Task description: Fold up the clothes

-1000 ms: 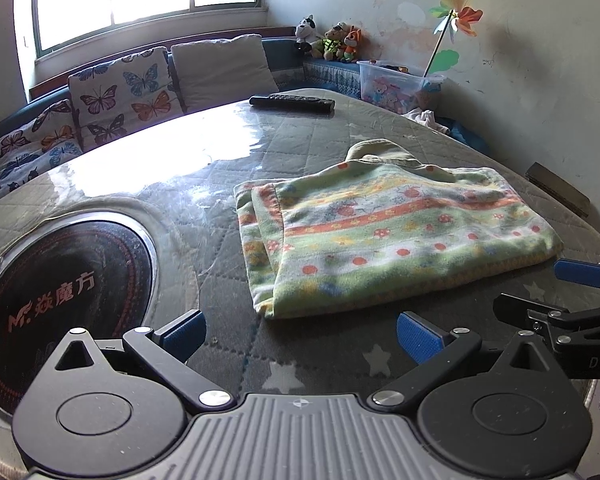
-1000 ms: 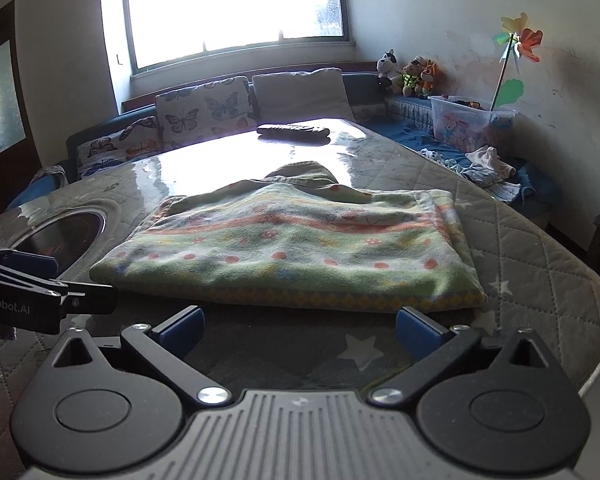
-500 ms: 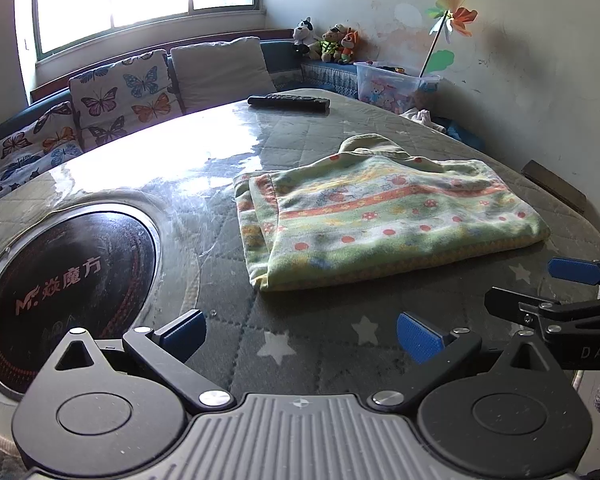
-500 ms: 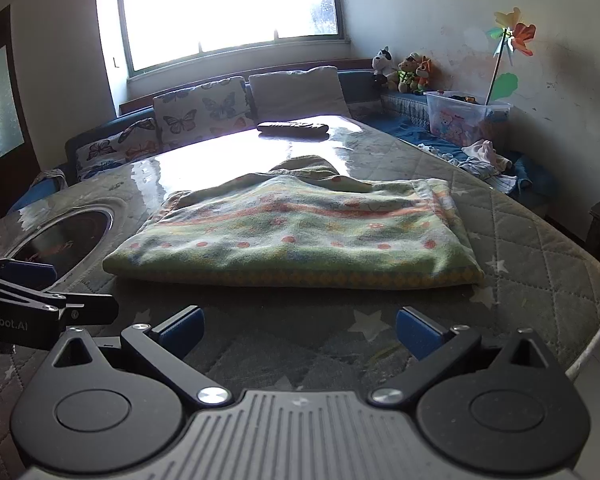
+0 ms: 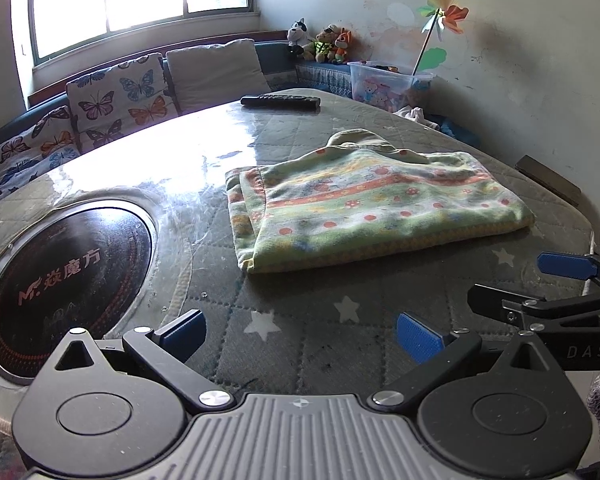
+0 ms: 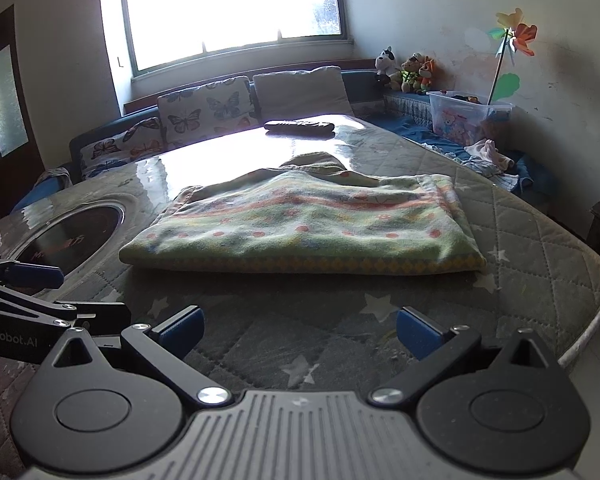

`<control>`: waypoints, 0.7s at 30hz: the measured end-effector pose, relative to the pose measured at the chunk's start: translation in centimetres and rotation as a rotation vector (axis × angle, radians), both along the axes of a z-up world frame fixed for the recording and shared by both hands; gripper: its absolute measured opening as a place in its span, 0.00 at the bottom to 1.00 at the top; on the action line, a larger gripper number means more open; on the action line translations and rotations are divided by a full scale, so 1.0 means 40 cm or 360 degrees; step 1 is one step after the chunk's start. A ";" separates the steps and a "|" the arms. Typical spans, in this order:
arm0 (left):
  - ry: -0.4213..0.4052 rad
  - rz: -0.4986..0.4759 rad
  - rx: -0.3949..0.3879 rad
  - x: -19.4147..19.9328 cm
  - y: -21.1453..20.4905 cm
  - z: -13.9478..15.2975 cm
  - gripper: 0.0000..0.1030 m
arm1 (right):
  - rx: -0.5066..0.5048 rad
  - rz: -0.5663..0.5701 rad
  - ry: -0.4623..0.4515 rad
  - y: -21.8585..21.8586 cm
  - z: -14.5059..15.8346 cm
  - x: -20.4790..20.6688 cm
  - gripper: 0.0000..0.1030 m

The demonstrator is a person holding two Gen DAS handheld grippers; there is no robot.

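Here, a folded green garment [image 5: 372, 208] with orange stripes and red dots lies flat on the quilted table [image 5: 300, 332], filling the centre of both wrist views. Its long axis runs across the frame, from left-centre to right-centre, tilting slightly up toward the right in the left wrist view. A plain olive part, possibly a collar or hood [image 5: 360, 140], pokes out from its far edge toward the upper middle of the frame; the glare there makes it hard to say which. The near edge is a thick fold with a yellow diamond border [image 6: 320, 266]. The left gripper [image 5: 300, 334] sits at the bottom of its frame with its blue-padded fingers spread wide and nothing between them; the garment lies ahead of it and a little to the right, well apart from the pads. The right gripper [image 6: 300, 330] is likewise wide open and empty, with the garment straight ahead, its near fold close above the fingertips in the frame but not touching them. Each gripper also shows at the edge of the other's view, low right and low left. A round black cooktop [image 5: 64, 276] is set into the table at the left, and a remote control [image 5: 280, 101] lies at the far end.
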State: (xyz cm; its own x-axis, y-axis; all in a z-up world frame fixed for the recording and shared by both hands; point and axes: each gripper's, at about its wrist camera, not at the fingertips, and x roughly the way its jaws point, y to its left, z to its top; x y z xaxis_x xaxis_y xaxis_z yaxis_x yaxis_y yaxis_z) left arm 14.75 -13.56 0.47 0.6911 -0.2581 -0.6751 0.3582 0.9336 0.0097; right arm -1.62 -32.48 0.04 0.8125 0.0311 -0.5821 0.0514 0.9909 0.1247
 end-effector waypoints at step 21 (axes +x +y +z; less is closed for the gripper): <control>-0.0022 -0.0004 -0.0004 -0.036 0.002 0.002 1.00 | -0.0001 -0.0008 -0.0006 0.004 0.002 -0.025 1.00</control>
